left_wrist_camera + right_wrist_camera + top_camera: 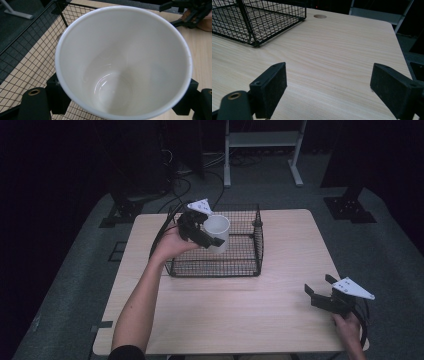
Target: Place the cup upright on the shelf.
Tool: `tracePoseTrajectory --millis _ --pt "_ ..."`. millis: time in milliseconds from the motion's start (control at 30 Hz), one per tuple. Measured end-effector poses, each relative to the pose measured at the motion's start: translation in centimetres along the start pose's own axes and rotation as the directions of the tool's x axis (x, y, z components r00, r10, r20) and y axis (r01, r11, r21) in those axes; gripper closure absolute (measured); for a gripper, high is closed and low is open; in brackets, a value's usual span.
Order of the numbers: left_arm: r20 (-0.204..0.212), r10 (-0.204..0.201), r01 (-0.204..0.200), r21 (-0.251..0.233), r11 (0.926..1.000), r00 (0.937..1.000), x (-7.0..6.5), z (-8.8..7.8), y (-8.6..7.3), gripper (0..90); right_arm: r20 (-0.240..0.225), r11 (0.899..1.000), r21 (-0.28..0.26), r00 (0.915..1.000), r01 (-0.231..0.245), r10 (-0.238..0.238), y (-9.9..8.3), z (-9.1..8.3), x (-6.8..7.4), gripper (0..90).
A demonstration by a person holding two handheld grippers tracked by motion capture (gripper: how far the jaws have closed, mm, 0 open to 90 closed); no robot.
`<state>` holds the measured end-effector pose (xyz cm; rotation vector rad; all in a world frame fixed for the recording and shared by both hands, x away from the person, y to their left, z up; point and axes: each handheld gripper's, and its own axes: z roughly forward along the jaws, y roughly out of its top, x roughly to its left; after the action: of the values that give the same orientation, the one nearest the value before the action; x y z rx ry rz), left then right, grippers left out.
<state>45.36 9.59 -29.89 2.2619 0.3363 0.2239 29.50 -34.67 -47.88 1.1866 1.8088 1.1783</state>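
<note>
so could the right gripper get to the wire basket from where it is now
Probably yes. The right gripper sits open near the table's right front corner, and bare tabletop lies between it and the wire basket. The left gripper, holding the white cup over the basket, might crowd it.

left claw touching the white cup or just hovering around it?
Touching. In the left gripper view both jaws of the left claw press against the outside of the white cup, one on each side, with no gap showing.

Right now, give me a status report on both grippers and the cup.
Left gripper shut on white cup, held over wire basket. Right gripper open, nothing between jaws, near table's right edge. Cup empty.
</note>
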Motion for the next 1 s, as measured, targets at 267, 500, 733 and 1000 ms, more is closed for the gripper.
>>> tracePoseTrajectory --millis 267,500,733,1000 --pt "-0.003 -0.025 0.025 0.023 0.9994 0.9997 1.0 1.3 -0.4 21.1 -0.001 1.000 0.001 1.0000 -0.002 0.002 0.0 0.0 0.0 13.1" --pt "-0.013 -0.036 0.037 0.038 0.9986 0.9993 1.8 2.2 -0.9 21.0 -0.003 1.000 0.001 1.0000 -0.004 0.004 0.0 0.0 0.0 13.1" --pt "-0.030 -0.040 0.042 0.052 0.9978 0.9987 2.5 3.1 -1.3 21.0 -0.002 1.000 0.000 1.0000 -0.007 0.007 0.0 0.0 0.0 13.0" --pt "-0.036 -0.053 0.055 0.061 0.9966 0.9979 3.2 4.0 -1.8 21.0 -0.002 1.000 -0.001 1.0000 -0.008 0.008 0.0 0.0 -0.1 13.1"
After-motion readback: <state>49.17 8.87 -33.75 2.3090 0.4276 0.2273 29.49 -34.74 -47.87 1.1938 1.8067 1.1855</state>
